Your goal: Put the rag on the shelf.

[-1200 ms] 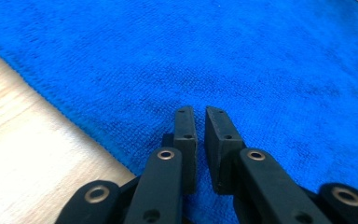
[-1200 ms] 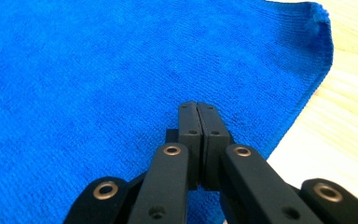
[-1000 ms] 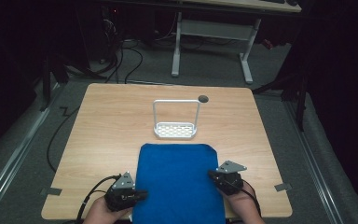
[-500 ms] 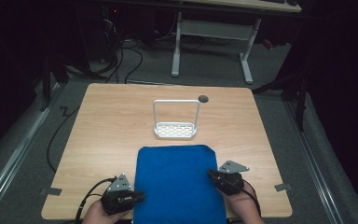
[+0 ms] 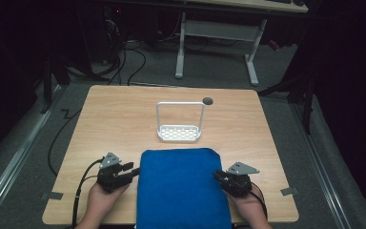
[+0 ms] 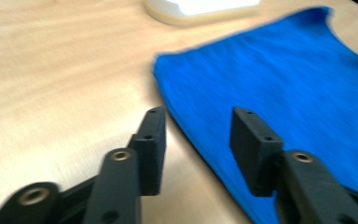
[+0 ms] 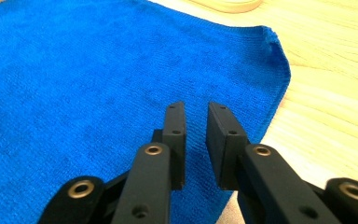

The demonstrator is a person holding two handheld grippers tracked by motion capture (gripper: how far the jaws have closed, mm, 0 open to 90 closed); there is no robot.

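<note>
A blue cloth lies flat on the near half of the wooden table, its near end hanging over the front edge. My left gripper is at the cloth's left edge. In the left gripper view it is open, with the edge of the blue cloth running between the jaws. My right gripper is at the cloth's right edge. In the right gripper view it hovers over the blue cloth, its jaws a narrow gap apart and holding nothing.
A small white wire rack with a perforated base stands upright just beyond the cloth, mid-table. A dark round hole sits behind it. Cables trail from both grippers off the front edge. Bare wood lies left and right of the cloth.
My left gripper has moved forward along the cloth's left edge, away from the table's front. The right gripper and the cloth have stayed put.
</note>
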